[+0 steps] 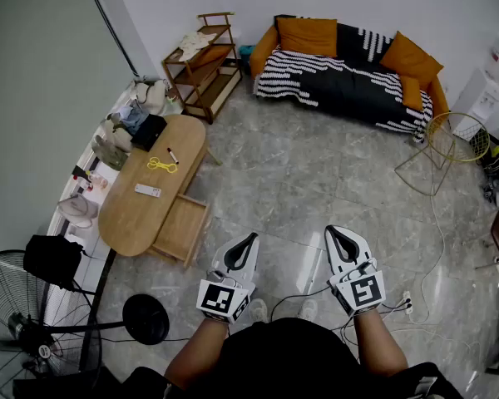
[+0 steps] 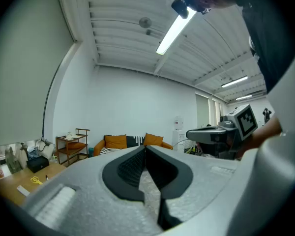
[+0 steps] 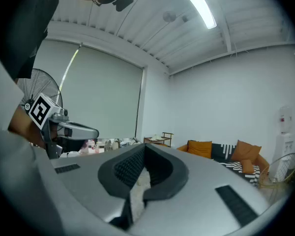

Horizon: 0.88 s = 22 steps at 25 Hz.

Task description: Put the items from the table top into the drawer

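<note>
Left gripper: the left gripper point(image 1: 251, 237) is held level in front of the person, above the grey tiled floor point(image 1: 316, 181). Its jaws are clenched tip to tip with nothing between them.
Right gripper: the right gripper point(image 1: 331, 230) is level beside the left one and apart from it. Its jaws are also pressed together and empty.
Tabletop: the oval light wooden tabletop point(image 1: 121, 214) stands to the person's left, well apart from both grippers.
Drawer: the light wooden drawer point(image 1: 181, 231) is pulled out from the table's long side that faces the room.
Items on the tabletop: a yellow coiled cord point(image 1: 161, 165) lies near the middle. A small pen point(image 1: 172, 155) lies just beside it on the far side. A flat white bar-shaped item point(image 1: 147, 191) lies nearer the drawer. A black box point(image 1: 148, 131) sits at the far end. None of them is in the drawer.
Background: an orange sofa with a black-and-white striped cover point(image 1: 349, 86) stands against the far wall, with a low wooden shelf unit point(image 1: 204, 65) to its left.
</note>
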{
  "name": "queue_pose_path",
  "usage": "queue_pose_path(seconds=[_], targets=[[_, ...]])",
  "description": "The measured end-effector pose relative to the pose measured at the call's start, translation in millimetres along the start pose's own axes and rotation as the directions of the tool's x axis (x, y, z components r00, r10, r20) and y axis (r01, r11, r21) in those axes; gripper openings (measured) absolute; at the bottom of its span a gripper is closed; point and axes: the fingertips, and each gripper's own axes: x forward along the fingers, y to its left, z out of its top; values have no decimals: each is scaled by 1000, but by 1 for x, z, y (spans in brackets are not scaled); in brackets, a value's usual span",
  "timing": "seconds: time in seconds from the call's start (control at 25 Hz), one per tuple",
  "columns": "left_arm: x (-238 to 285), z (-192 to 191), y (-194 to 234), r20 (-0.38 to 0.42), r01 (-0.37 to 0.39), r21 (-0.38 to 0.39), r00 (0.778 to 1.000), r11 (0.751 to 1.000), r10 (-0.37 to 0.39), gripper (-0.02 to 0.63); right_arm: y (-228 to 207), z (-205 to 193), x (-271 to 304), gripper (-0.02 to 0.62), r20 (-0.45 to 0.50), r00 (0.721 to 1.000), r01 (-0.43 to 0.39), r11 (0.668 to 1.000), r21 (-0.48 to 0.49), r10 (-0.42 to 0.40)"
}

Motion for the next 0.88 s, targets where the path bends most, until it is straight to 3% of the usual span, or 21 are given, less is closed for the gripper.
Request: queue_pose_path(seconds=[0.52,0.88], targets=[[-26,-10,49,-1,6,-26,1000,1000,-6,17,49,1,36,-5,-56,998,9,999,-49,-12],[-52,-13,100,-15,-21,-31,1000,999,21,17,77,6,75,-3,-40,999,6,1000,26,-5]])
